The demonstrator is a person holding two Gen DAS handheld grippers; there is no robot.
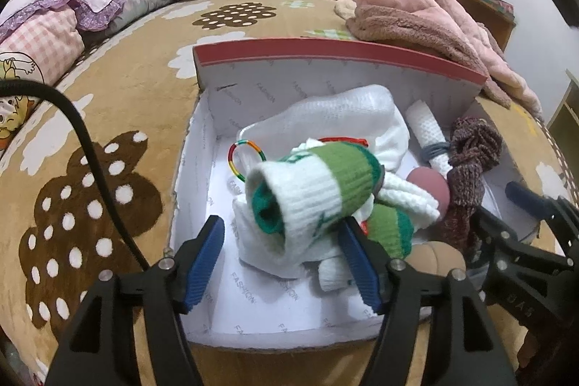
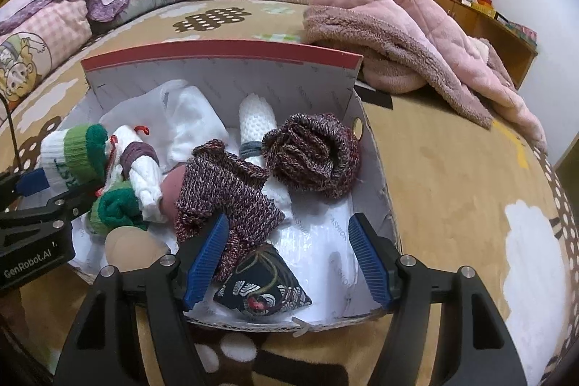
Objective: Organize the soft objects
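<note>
patterned pouch (image 2: 262, 281), right view only

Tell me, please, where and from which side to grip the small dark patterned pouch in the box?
Grip the dark patterned pouch across its plump middle, coming from above with the right hand-held gripper, which hangs open over it. It lies flat on the box floor at the near wall, and the maroon knit piece overlaps its far edge.

"FASHION" is printed repeatedly across the white lining of the box (image 1: 202, 140). "GenRobot.AI" is read on the left gripper (image 2: 32, 183) beside the box.
</note>
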